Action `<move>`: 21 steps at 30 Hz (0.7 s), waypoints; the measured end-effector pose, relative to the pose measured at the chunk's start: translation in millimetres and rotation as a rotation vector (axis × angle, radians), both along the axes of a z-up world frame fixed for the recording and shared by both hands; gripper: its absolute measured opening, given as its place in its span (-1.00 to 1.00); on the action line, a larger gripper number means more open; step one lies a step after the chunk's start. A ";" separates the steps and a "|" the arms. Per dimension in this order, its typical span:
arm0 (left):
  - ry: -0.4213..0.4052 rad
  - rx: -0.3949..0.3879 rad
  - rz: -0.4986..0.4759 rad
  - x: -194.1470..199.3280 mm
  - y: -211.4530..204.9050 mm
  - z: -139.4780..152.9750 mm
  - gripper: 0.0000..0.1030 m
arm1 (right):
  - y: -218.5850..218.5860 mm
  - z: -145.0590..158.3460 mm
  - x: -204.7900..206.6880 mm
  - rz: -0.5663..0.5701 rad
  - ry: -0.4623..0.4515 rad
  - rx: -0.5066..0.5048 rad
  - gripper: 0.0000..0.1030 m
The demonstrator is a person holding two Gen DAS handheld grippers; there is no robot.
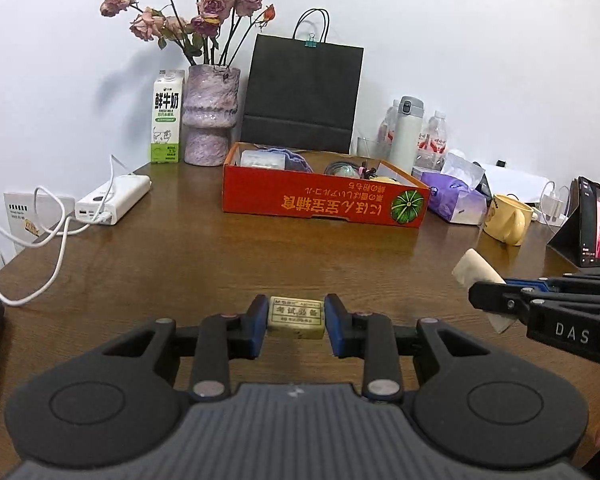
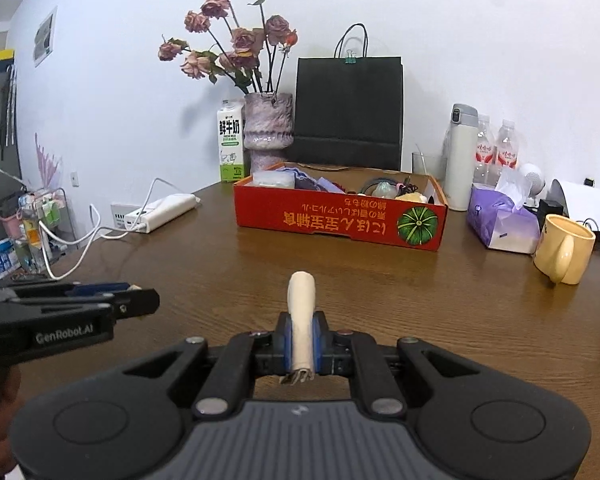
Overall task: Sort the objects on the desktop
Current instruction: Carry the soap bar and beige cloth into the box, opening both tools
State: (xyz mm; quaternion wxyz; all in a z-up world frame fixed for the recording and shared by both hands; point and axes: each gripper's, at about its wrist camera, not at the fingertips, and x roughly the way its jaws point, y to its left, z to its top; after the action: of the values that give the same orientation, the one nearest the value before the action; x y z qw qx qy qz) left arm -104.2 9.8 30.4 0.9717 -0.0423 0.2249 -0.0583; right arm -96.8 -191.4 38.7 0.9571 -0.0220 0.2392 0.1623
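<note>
Between my left gripper's (image 1: 296,322) blue pads sits a small eraser (image 1: 296,317), pinched by its two short ends and carried above the bench (image 1: 180,264). It is a light, stiff block in a printed paper sleeve; I judge the rubber grips well against the pads, though the sleeve could slide if I squeezed only its edges, so holding it across the ends suits it.

My right gripper (image 2: 302,336) is pressed nearly together on a thin cream-coloured strip (image 2: 300,312), soft-looking, perhaps rolled paper or cloth; I cannot tell which. It stands up past the pads, with a frayed end poking out behind them. It looks very light and easily crushed, so I judge a hold at mid-length safest, with little squeeze.

Farther across the bench lies the red cardboard box (image 2: 340,220), open-topped and already holding odds and ends. A yellow mug (image 2: 564,248) and a purple tissue pack (image 2: 500,220) stand to its right.
</note>
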 end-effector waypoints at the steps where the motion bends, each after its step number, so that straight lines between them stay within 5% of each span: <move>1: 0.000 0.000 0.003 3.6 -0.2 1.9 -0.40 | -2.7 0.8 4.0 -0.004 0.003 0.007 -0.82; 7: -0.024 -0.037 -0.020 51.8 -1.3 39.7 -0.40 | -17.6 33.1 54.5 -0.017 -0.013 0.063 -0.82; 14: -0.090 -0.024 -0.066 157.9 -19.8 98.2 -0.40 | -31.6 91.7 154.4 -0.038 -0.067 0.105 -0.81; 21: 0.179 -0.058 -0.095 322.7 -36.6 97.5 -0.40 | -35.3 89.6 292.0 -0.071 0.078 0.197 -0.81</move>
State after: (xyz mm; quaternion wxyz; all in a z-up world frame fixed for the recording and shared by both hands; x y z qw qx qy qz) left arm 218.4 -26.8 128.0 0.9423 -0.0646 0.3107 -0.1070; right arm 195.2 -226.7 128.3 0.9496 0.0872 0.2598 0.1520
